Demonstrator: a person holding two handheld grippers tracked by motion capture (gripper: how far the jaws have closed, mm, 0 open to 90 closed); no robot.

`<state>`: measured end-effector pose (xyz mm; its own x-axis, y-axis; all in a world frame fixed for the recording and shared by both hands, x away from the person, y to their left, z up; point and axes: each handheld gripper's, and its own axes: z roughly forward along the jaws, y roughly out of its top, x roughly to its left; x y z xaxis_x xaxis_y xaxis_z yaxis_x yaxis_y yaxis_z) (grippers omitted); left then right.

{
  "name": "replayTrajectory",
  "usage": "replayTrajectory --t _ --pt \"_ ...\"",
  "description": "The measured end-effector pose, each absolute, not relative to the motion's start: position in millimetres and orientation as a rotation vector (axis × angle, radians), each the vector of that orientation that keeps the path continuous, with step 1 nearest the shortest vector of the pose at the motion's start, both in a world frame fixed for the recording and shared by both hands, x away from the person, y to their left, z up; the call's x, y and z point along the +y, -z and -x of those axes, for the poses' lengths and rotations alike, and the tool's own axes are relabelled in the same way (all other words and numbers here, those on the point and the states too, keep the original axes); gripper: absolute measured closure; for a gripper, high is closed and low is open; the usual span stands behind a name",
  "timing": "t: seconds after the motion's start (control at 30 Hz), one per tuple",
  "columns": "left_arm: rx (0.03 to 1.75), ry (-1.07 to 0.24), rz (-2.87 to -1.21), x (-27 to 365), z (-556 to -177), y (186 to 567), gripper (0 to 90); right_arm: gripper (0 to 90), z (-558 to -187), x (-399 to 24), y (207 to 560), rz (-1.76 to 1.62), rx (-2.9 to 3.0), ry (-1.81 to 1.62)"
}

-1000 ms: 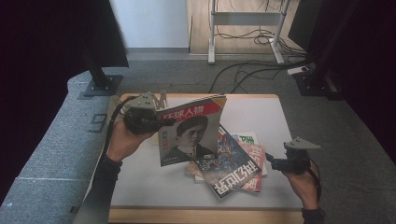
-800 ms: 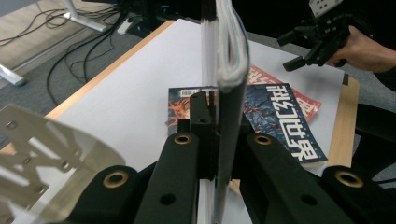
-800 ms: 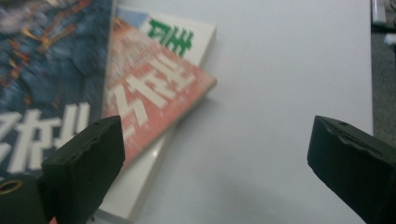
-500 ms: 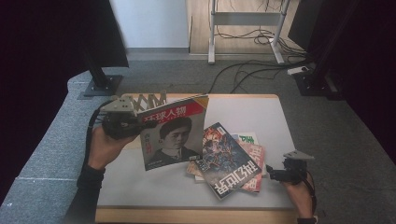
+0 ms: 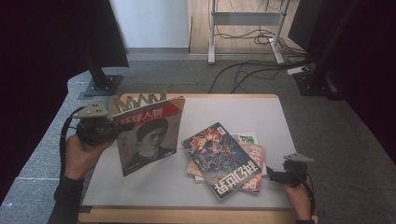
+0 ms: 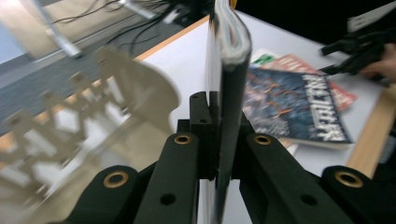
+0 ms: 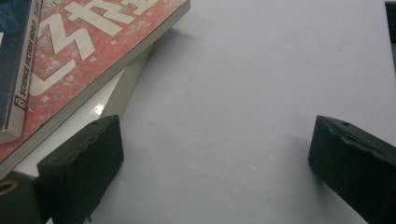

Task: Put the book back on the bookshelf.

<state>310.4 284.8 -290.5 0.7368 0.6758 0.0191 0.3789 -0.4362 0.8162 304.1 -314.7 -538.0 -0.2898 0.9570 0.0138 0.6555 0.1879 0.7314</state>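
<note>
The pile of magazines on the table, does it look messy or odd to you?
Yes. The pile is fanned out askew, the top magazine lying crooked over a red one. Another magazine is off the pile, held upright in the left gripper.

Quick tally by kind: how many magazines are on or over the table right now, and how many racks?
Magazine held upright in the left tool: 1
Magazines stacked on the table: at least 3 (dark-covered top one, red one, white-and-green one)
Pale zigzag rack: 1
Total: at least 5 things
</note>
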Motion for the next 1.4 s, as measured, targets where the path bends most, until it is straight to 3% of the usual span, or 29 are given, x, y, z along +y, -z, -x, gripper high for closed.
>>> replayTrajectory --t 0.33,0.63,1.4 --pt "0.978 -0.516 -1.994 340.5 -294.1 291.5 86.8 2.5 -304.1 -314.8 538.2 -1.507 2.020 -0.890" --pt "1.083 -0.577 -1.950 368.3 -293.2 289.0 86.8 2.5 -304.2 -314.8 538.2 -1.508 2.020 -0.890" --pt "1.144 -0.628 -1.852 357.5 -352.0 303.2 86.7 2.5 -304.2 -314.9 538.3 -1.507 2.020 -0.891"
